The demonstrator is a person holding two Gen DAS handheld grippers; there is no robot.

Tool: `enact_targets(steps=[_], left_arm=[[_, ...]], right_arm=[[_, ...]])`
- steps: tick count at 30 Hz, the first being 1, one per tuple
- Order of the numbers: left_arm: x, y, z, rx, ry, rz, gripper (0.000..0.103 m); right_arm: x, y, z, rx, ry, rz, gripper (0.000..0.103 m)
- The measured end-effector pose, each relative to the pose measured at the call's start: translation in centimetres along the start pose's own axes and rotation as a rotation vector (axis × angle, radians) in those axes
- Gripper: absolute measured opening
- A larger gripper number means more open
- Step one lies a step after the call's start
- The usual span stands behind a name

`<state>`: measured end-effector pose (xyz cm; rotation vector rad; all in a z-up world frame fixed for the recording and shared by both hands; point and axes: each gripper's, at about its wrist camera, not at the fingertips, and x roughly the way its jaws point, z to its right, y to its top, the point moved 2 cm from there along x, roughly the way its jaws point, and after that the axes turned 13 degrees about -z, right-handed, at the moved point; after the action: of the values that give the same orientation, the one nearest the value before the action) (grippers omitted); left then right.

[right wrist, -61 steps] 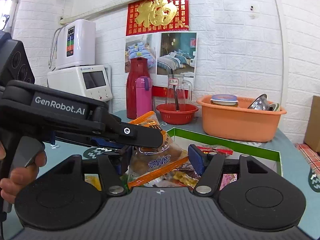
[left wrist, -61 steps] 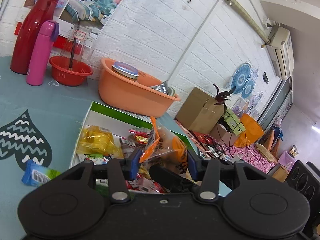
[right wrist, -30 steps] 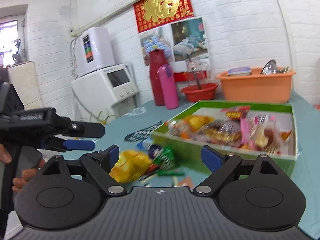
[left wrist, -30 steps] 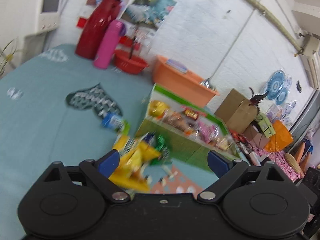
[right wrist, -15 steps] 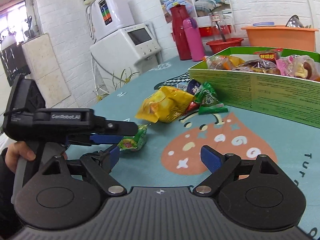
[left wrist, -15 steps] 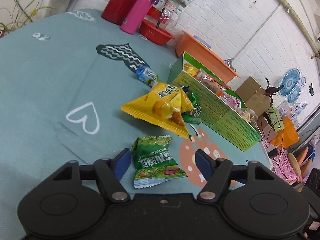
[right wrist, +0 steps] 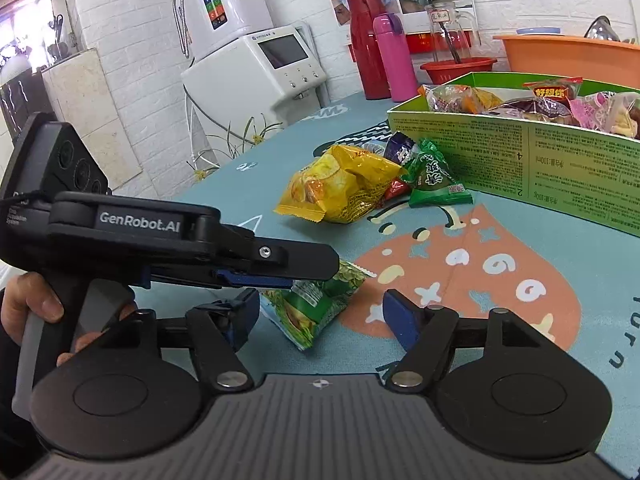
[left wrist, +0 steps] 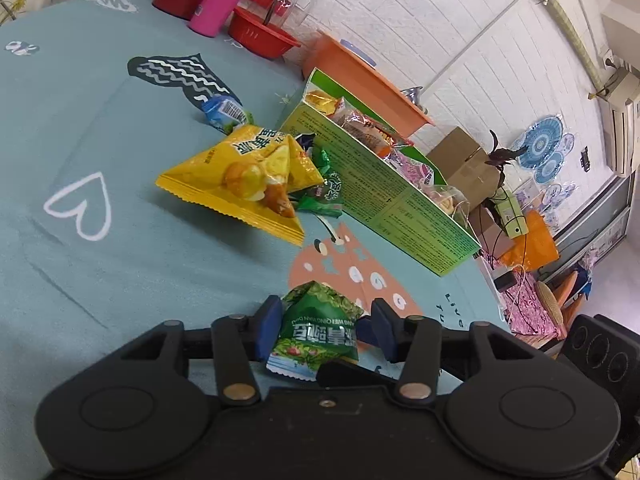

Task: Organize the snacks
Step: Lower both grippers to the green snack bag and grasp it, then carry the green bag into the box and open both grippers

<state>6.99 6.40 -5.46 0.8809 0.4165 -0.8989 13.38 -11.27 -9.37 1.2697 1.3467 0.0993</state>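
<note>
My left gripper (left wrist: pixel 324 328) is shut on a small green snack packet (left wrist: pixel 320 330), held just above the teal tablecloth. The packet also shows in the right wrist view (right wrist: pixel 316 300), under the left gripper's fingers (right wrist: pixel 256 276). My right gripper (right wrist: pixel 320 320) is open and empty, just behind that packet. A yellow chip bag (left wrist: pixel 244 176) lies on the cloth, with a second green packet (left wrist: pixel 326 196) and a blue packet (left wrist: pixel 222 114) near it. The green snack box (left wrist: pixel 400 208), holding several wrapped snacks, stands beyond them.
At the table's far edge stand a red thermos (right wrist: pixel 364 56), a pink bottle (right wrist: pixel 394 58), a red bowl (left wrist: pixel 262 38) and an orange basin (left wrist: pixel 360 80). A white appliance (right wrist: pixel 256 64) sits left of the table. A cardboard box (left wrist: pixel 464 164) is on the floor beyond.
My left gripper dropped a snack into the box, swung back to the loose snacks and closed on the green packet. My right gripper followed, lowered and stayed open.
</note>
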Motion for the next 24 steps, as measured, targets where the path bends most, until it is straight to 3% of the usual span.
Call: enact_targets(steps=[3, 5, 6, 11, 24], left_arm=[[0.3, -0.2, -0.1, 0.001, 0.009, -0.013, 0.036], [0.4, -0.4, 0.3, 0.016, 0.037, -0.006, 0.037], [0.5, -0.4, 0.5, 0.025, 0.039, -0.006, 0.037], [0.7, 0.8, 2.6, 0.069, -0.008, 0.013, 0.037], [4.1, 8.1, 10.6, 0.288, -0.069, 0.078, 0.037]], right_arm=[[0.5, 0.1, -0.3, -0.01, 0.016, -0.003, 0.099], [0.9, 0.2, -0.4, -0.012, 0.019, -0.01, 0.074], [0.9, 0.1, -0.4, -0.015, 0.0, -0.003, 0.069], [-0.9, 0.3, 0.3, -0.009, -0.023, 0.049, 0.067], [-6.8, 4.7, 4.5, 0.004, -0.192, 0.286, 0.066]])
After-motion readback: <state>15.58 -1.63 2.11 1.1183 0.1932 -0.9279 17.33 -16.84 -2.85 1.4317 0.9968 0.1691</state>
